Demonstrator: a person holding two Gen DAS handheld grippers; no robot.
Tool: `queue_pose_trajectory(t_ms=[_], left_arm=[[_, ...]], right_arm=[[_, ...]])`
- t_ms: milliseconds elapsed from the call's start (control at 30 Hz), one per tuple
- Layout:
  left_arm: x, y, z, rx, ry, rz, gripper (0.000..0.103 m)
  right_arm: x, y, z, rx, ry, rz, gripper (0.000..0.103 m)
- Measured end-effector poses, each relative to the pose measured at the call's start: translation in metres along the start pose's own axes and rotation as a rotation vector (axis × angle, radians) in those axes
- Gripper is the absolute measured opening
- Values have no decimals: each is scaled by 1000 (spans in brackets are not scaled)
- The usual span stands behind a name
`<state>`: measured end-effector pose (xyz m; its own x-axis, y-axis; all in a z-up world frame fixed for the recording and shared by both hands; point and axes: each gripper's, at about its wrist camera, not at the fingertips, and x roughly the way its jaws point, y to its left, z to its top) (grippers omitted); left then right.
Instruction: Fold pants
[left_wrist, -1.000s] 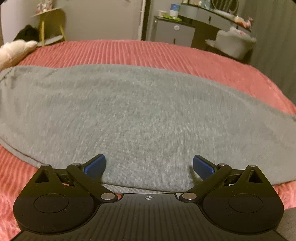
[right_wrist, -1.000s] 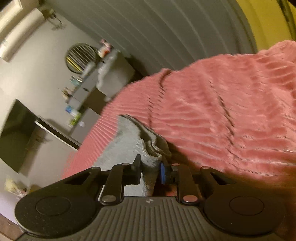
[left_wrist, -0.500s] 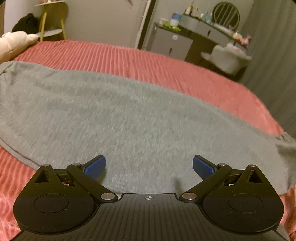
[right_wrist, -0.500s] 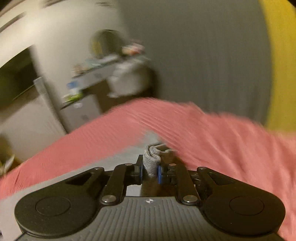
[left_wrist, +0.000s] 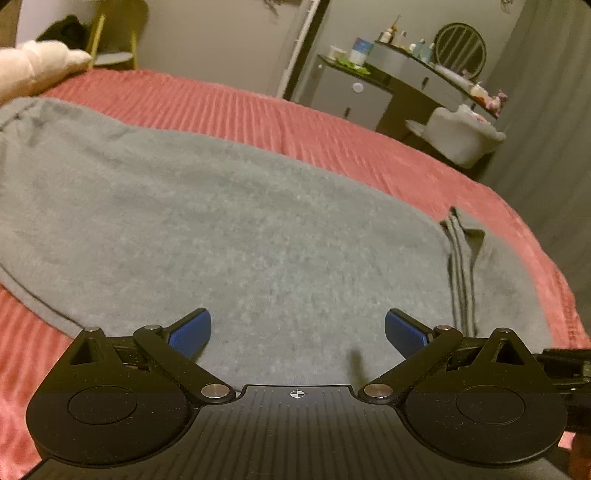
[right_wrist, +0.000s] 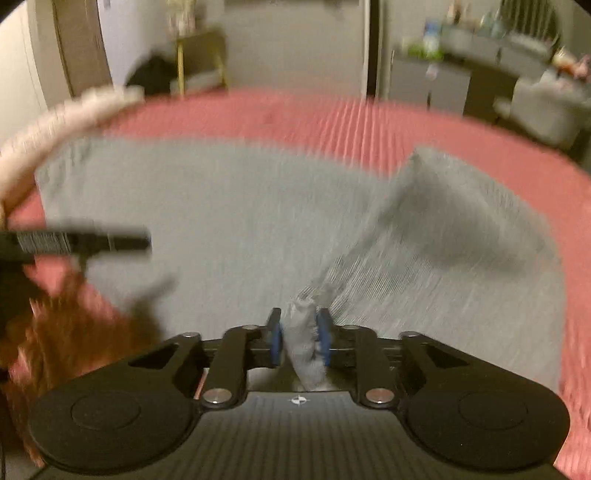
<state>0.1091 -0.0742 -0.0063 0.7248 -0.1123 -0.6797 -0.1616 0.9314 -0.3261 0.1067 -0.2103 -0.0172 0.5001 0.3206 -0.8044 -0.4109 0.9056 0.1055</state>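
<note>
Right wrist view: right gripper clenched on pants cuff.
Left gripper: fingers spread, empty.
Advice: carry cuff squarely toward upper-left waistband.

The room is dim and warm-toned, everything grainy. The left wrist view is fairly sharp across the grey pants, softening toward the dresser. The right wrist view is smeared with motion blur; the red bedspread streaks sideways. Both views bow at the edges, corners dark.

Grey pants, ribbed pink bedspread
</note>
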Motion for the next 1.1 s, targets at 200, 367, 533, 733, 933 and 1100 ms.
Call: queue_pose_trajectory(t_ms=[200, 367, 533, 733, 933, 1100], left_arm=[[6, -10, 2, 13, 6, -114, 103], [16, -24, 9, -34, 90, -229, 103], [45, -57, 29, -57, 186, -339, 87], [112, -109, 36, -2, 413, -403, 81], [134, -132, 42, -15, 437, -355, 39], [120, -121, 43, -69, 388, -369, 18]], right_arm=[[-45, -75, -35, 534, -237, 110, 91], [-53, -126, -81, 902, -259, 4, 25], [-53, -126, -84, 919, -297, 63, 32], [-61, -131, -93, 958, -390, 107, 57], [-61, -148, -109, 1033, -452, 164, 68], [-61, -147, -115, 1104, -379, 207, 72]])
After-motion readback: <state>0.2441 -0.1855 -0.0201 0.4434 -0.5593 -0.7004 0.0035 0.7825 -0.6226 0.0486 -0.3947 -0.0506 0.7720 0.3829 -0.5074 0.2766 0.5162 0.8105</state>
